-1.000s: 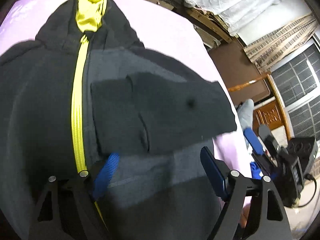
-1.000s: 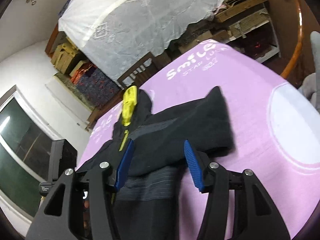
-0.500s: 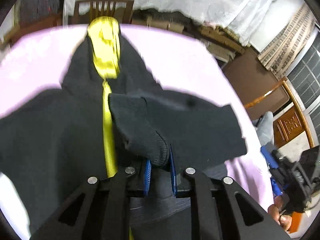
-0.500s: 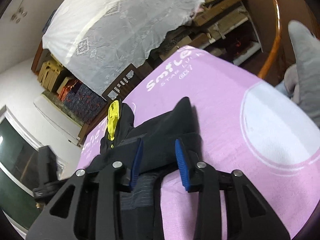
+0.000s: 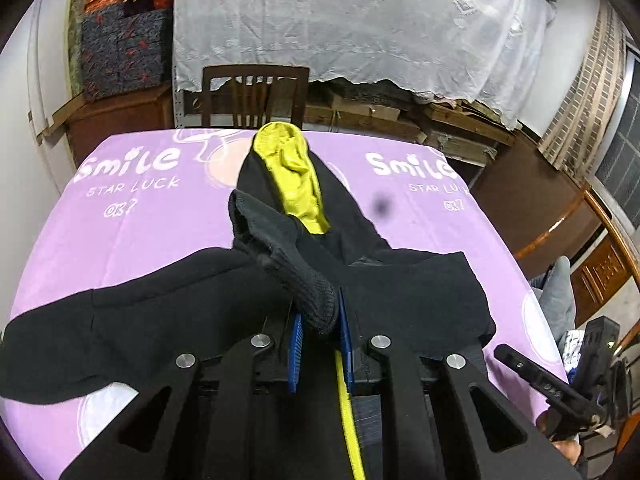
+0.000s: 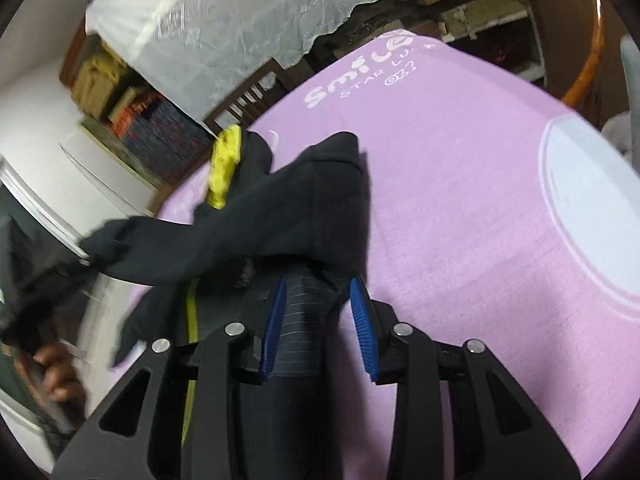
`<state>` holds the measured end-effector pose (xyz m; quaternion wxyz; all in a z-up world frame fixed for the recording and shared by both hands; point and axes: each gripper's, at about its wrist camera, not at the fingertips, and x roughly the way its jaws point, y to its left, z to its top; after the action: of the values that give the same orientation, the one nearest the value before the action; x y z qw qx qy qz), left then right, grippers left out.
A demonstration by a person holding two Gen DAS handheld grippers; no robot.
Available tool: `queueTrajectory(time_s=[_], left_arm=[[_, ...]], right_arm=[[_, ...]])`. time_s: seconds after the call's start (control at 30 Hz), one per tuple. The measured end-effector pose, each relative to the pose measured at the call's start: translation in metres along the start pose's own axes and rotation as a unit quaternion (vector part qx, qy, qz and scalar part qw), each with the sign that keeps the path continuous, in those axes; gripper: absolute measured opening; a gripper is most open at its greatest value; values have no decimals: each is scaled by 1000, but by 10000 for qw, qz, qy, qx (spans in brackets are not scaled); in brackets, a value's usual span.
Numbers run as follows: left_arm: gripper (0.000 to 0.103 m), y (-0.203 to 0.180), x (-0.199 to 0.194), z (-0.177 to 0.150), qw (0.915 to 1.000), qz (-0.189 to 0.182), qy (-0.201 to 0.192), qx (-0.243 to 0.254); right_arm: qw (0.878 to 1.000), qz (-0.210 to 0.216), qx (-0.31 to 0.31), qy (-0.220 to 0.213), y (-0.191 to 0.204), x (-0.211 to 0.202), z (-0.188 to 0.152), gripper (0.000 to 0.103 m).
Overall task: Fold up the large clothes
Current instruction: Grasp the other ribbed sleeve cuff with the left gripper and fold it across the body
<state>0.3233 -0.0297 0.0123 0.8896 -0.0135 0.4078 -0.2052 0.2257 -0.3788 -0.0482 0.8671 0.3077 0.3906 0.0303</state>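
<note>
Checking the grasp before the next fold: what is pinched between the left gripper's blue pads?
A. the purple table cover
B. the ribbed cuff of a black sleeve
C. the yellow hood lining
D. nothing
B: the left gripper is shut on the ribbed cuff of the black hoodie's sleeve, which is raised off the purple table cover.

Black fingers (image 5: pixel 320 344) (blue pads, silver screws)

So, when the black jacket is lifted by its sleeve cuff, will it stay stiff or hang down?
Probably floppy: the black jacket sags in soft folds behind the ribbed sleeve cuff pinched in the left gripper. Likely bulky too: its thick fabric bunches between the right gripper's pads. The knit cuff probably will not slip.
</note>
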Motion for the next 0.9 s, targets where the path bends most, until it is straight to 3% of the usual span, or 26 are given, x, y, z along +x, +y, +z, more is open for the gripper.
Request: queueTrajectory(time_s=[0.2, 0.33, 0.4, 0.47, 0.5, 0.57, 0.63, 0.7, 0.77, 0.83, 0.9], left_arm=[[16, 20, -10, -2, 9999, 67, -101, -82], [16, 37, -18, -4, 9995, 165, -214, -185], [16, 49, -15, -9, 9993, 84, -151, -343], [16, 59, -4, -16, 9987, 49, 12, -512], [16, 62, 2, -19, 9983, 54, 89, -565], [16, 68, 12, -25, 9975, 43, 217, -670], [16, 75, 20, -33, 9965, 88, 306, -774], [16, 80, 27, -39, 9950, -70, 428, -905], [16, 78, 32, -47, 9941, -260, 538, -905], [16, 68, 37, -56, 9961, -40, 590, -659], [18, 62, 47, -65, 9964, 160, 691, -475]], right_arm=[[9985, -474, -123, 247, 11, 37, 8, 38], [9991, 46, 322, 263, 2, 44, 18, 54], [9976, 365, 550, 201, -3, 39, 19, 54], [9988, 270, 379, 147, 3, 37, 19, 54], [9997, 52, 182, 145, 8, 39, 18, 51], [9995, -212, -142, 173, 19, 45, 14, 33], [9986, -405, -290, 169, 23, 45, 11, 10], [9971, -606, -444, 137, 25, 43, 12, 7], [9868, -1289, -981, -67, 36, 36, 11, 5], [9710, -1838, -1526, -111, 42, 35, 5, 6], [9697, -1944, -1464, 209, 33, 47, 1, 6]])
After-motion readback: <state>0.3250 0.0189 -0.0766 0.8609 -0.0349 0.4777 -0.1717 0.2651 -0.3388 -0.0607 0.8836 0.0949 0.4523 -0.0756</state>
